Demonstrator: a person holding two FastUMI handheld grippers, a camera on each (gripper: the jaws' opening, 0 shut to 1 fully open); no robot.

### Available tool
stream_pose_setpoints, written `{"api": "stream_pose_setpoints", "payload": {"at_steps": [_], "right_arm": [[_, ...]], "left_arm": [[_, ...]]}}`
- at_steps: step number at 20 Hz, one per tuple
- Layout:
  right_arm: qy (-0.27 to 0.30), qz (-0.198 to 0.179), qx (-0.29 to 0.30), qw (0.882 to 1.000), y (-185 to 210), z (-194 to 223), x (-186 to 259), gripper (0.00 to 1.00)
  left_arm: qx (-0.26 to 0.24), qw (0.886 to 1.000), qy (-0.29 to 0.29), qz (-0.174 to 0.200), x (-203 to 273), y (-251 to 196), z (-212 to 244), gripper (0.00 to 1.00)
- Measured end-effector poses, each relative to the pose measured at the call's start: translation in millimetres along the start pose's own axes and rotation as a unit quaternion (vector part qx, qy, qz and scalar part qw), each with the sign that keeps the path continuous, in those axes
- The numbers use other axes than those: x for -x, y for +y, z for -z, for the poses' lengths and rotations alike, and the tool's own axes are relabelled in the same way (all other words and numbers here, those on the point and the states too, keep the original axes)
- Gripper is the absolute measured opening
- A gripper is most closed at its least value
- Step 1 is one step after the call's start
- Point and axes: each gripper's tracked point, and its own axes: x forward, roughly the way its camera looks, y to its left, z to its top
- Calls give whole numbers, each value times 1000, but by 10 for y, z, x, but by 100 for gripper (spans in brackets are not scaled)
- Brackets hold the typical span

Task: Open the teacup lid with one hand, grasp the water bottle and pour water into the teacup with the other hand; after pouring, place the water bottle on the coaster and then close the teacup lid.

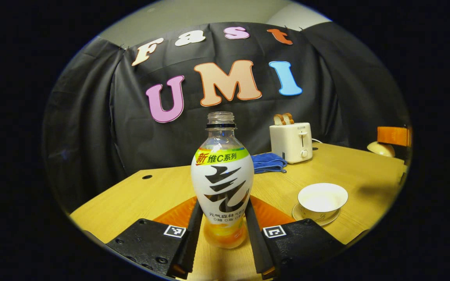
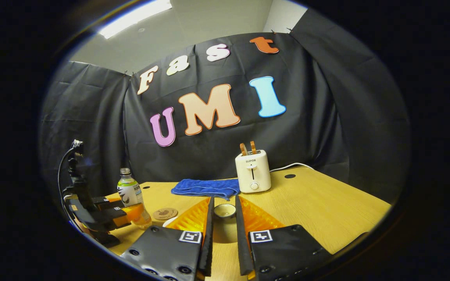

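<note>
Left hand-held gripper [image 1: 222, 230]: my fingers clamp the water bottle [image 1: 222, 183], upright, uncapped.
Right hand-held gripper [image 2: 224, 238]: my fingers grip the teacup lid [image 2: 224, 210].
Teacup [image 1: 322, 200]: uncovered, on counter [image 1: 365, 171].
Coaster [image 2: 165, 214]: beside bottle.

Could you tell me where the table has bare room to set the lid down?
The widest bare stretch is the table right of the toaster, out to the far edge. The strip between the blue cloth and the coaster is narrower. It is crowded near the water bottle, where the left gripper sits.
</note>
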Motion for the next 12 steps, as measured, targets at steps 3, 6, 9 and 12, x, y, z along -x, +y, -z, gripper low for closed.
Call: {"api": "stream_pose_setpoints", "payload": {"at_steps": [3,6,9,12], "right_arm": [[0,2,2,1000,-30,-3,-17,33],[0,3,6,1000,-39,-17,5,33],[-5,4,3,1000,-65,-60,5,32],[-10,9,2,1000,-126,-107,45,30]], "left_arm": [[-60,998,-7,-11,9,25,-63,58],[-114,993,-3,-10,-8,21,-48,56],[-151,988,9,-6,-21,7,-12,57],[-197,980,6,-1,-6,-30,8,57]]}}
